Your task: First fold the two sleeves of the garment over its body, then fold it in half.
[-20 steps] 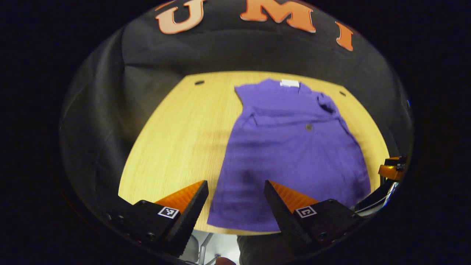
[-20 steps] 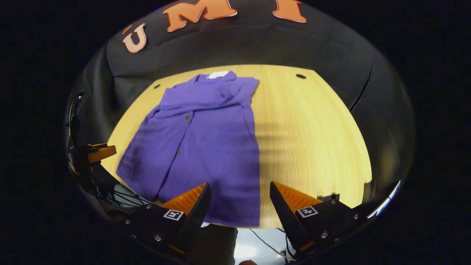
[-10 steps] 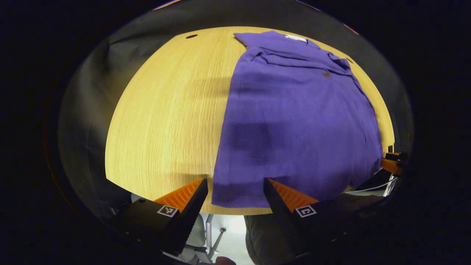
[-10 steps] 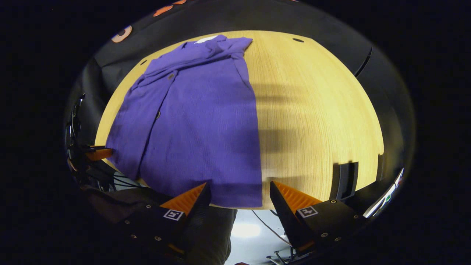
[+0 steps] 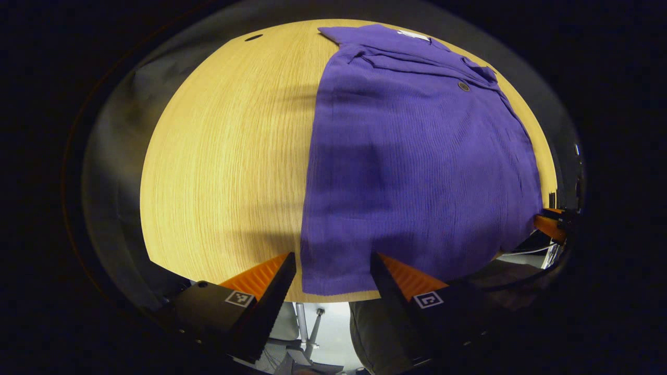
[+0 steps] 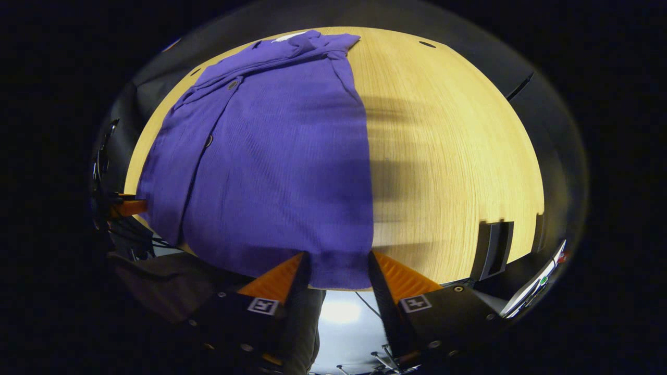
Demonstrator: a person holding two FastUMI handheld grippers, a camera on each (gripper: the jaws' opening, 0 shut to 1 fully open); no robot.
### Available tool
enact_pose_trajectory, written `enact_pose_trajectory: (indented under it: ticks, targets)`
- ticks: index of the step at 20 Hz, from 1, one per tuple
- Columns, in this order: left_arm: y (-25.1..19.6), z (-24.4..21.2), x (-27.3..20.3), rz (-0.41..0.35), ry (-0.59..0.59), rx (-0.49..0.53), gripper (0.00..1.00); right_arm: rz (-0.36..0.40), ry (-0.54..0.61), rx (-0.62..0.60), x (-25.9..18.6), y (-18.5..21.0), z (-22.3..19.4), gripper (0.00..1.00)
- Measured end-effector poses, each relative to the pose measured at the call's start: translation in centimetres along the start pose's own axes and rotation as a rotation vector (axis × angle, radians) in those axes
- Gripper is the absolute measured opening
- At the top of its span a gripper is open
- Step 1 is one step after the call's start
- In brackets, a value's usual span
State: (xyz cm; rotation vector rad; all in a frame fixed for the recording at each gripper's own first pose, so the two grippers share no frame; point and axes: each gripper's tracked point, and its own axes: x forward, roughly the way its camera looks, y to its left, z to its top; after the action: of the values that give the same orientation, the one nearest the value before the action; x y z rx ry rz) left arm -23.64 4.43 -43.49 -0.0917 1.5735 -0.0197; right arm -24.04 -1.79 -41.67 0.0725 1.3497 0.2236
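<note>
The table (image 5: 219,156) is light wood with a straight grain and a small dark hole (image 5: 254,37) near its far left corner in the left gripper view; black cloth closes the booth behind it. The garment (image 5: 417,156), purple, lies flat on the table with both sleeves folded over its body, collar at the far edge, hem at the near edge. The left tool (image 5: 333,265) has its fingers apart, one on each side of the hem's left corner, not pressing it. In the right gripper view the garment (image 6: 271,156) covers the table's left half, bare table (image 6: 453,156) to the right. The right tool (image 6: 336,265) also stands apart, straddling the hem's right corner; contact cannot be determined. Below the table's near edge, the floor is partly hidden and unclear.
</note>
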Motion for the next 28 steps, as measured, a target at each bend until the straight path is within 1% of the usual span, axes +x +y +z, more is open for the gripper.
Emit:
enact_pose_trajectory:
  ticks: [1, 2, 3, 4, 5, 6, 7, 8, 9, 11, 14, 17, 22, 25, 28]
  targets:
    - [-0.3, -0.1, 0.1, -0.008, 0.03, -0.014, 0.92, 0.025, 0.001, 0.035, 0.1, 0.7, 0.0, 0.52]
    - [-0.9, -0.6, -0.1, -0.024, 0.053, -0.029, 0.74, 0.052, 0.01, 0.078, 0.2, 1.3, 0.0, 0.29]
    - [-1.6, -0.7, -0.3, -0.045, 0.067, -0.051, 0.56, 0.082, 0.017, 0.121, 0.0, 1.9, 0.1, 0.28]
    - [-1.8, -0.6, -0.2, -0.051, 0.068, -0.058, 0.38, 0.095, 0.02, 0.138, 0.0, 2.1, 0.2, 0.18]
    - [-2.1, -0.5, -0.2, -0.063, 0.068, -0.041, 0.2, 0.102, 0.015, 0.15, 0.0, 2.0, 0.6, 0.16]
    - [-2.2, -0.6, -0.3, -0.071, 0.073, -0.033, 0.13, 0.104, 0.013, 0.168, 0.0, 2.0, 0.7, 0.11]
    - [-2.4, -0.9, -0.5, -0.084, 0.077, -0.044, 0.13, 0.107, 0.019, 0.179, 0.0, 2.2, 0.6, 0.09]
    - [-2.4, -1.0, -0.7, -0.088, 0.08, -0.048, 0.08, 0.112, 0.027, 0.176, -0.2, 2.2, 0.5, 0.05]
    - [-2.6, -0.9, -0.9, -0.096, 0.083, -0.039, 0.08, 0.116, 0.03, 0.176, -0.4, 2.4, 0.5, 0.05]
    - [-2.5, -0.2, -2.0, -0.083, 0.06, -0.027, 0.08, 0.115, 0.008, 0.188, -1.3, 2.4, 1.1, 0.05]
    - [-2.9, 1.2, -4.3, -0.086, 0.03, -0.023, 0.08, 0.153, -0.022, 0.217, -3.5, 3.3, 2.6, 0.05]
    - [-3.9, 3.3, -7.1, -0.128, -0.023, -0.015, 0.08, 0.168, -0.079, 0.206, -5.9, 3.8, 4.9, 0.05]
    - [-4.9, 8.0, -11.2, -0.168, -0.127, 0.028, 0.08, 0.213, -0.177, 0.177, -9.8, 5.0, 9.6, 0.04]
    - [-5.3, 11.3, -12.9, -0.175, -0.18, 0.05, 0.08, 0.216, -0.226, 0.136, -11.5, 5.2, 12.8, 0.04]
    - [-5.2, 14.6, -14.4, -0.154, -0.222, 0.096, 0.08, 0.217, -0.261, 0.105, -12.7, 5.4, 15.6, 0.04]
